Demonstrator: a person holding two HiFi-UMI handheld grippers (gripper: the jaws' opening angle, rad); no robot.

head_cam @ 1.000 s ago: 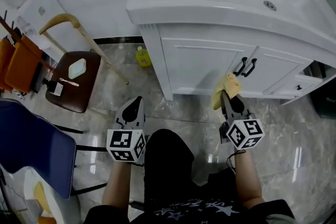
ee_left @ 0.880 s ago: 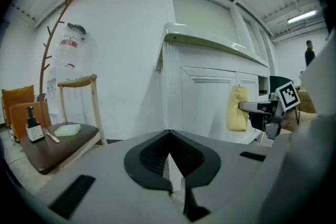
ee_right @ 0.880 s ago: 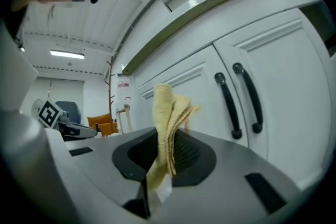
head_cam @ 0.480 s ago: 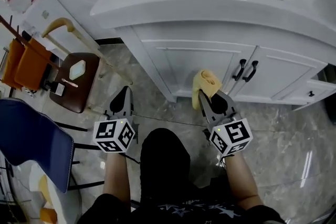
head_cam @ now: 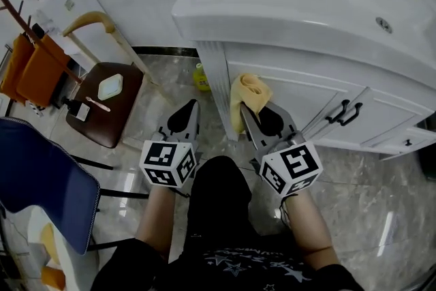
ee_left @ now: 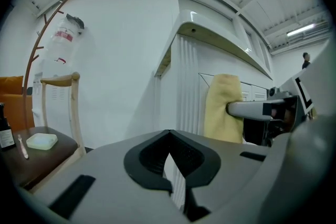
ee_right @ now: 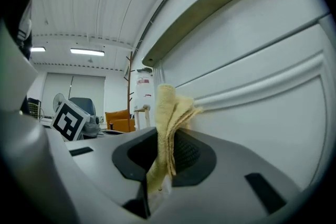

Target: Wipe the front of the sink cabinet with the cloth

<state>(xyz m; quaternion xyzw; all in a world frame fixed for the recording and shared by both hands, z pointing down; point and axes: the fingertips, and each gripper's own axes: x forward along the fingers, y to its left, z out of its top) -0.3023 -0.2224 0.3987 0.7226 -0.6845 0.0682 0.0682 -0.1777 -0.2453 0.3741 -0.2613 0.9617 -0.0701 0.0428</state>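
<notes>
The white sink cabinet (head_cam: 286, 95) stands in front of me, under a white basin top. A yellow cloth (head_cam: 246, 93) is pressed against the left end of its front panel, close to the fluted corner post. My right gripper (head_cam: 245, 116) is shut on the cloth (ee_right: 167, 123), which sticks up from the jaws and touches the door's moulding (ee_right: 262, 92). My left gripper (head_cam: 193, 107) is shut with nothing in it and hangs low to the left of the cabinet corner. From the left gripper view, the cloth (ee_left: 222, 107) hangs flat on the cabinet front (ee_left: 186, 86).
Two black door handles (head_cam: 344, 112) sit to the right of the cloth. A small yellow bottle (head_cam: 201, 78) stands on the floor by the cabinet's left corner. A brown stool (head_cam: 102, 105), a wooden rack with orange bags (head_cam: 34, 68) and a blue chair (head_cam: 41, 187) stand on the left.
My right gripper has carried the cloth leftward along the cabinet front, from beside the door handles to the left end near the corner. The left gripper stays shut and low.
</notes>
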